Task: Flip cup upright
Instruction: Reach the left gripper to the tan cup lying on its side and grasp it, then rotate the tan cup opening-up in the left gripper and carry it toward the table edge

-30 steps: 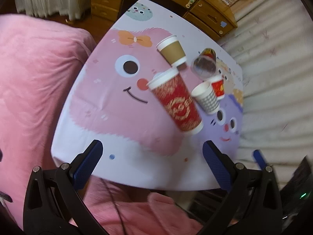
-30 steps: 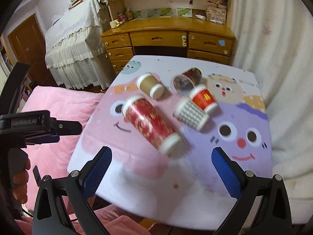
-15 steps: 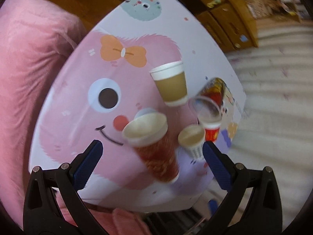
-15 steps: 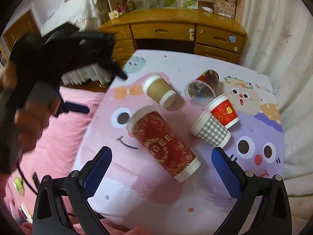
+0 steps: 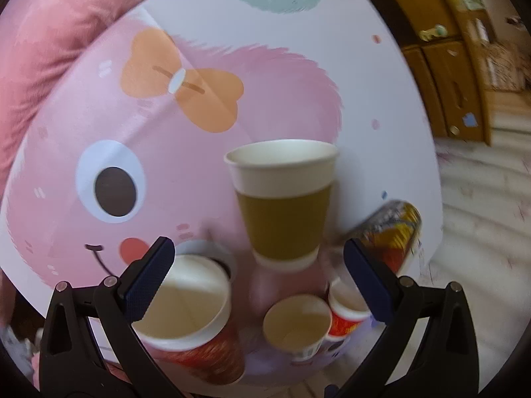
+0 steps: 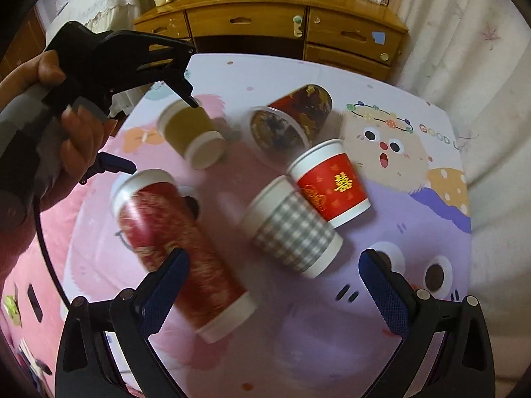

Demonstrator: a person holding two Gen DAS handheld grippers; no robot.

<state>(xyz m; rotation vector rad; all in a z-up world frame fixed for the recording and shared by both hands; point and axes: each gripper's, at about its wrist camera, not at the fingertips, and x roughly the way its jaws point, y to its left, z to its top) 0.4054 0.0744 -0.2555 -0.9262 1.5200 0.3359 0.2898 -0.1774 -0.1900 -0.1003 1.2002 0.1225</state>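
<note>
Several paper cups lie on their sides on a cartoon-print table (image 6: 332,331). A brown-sleeved cup (image 5: 283,200) (image 6: 192,137) lies at the far left. My left gripper (image 5: 259,277) is open, hovering just above it, its fingers (image 6: 172,76) over the cup's rim end. A tall red cup (image 6: 179,248) (image 5: 186,315), a grey checked cup (image 6: 292,229) (image 5: 297,321), a small red cup (image 6: 332,184) and a dark patterned cup (image 6: 292,119) (image 5: 395,232) lie around it. My right gripper (image 6: 272,293) is open and empty, above the near table area.
A wooden desk with drawers (image 6: 265,23) stands behind the table. A pink blanket (image 5: 49,49) lies on the left, white curtain-like fabric (image 6: 481,49) on the right. The table's edges are close on the left and near sides.
My left gripper has moved forward and down over the table to the brown-sleeved cup. My right gripper has moved closer to the cups. All cups still lie where they were.
</note>
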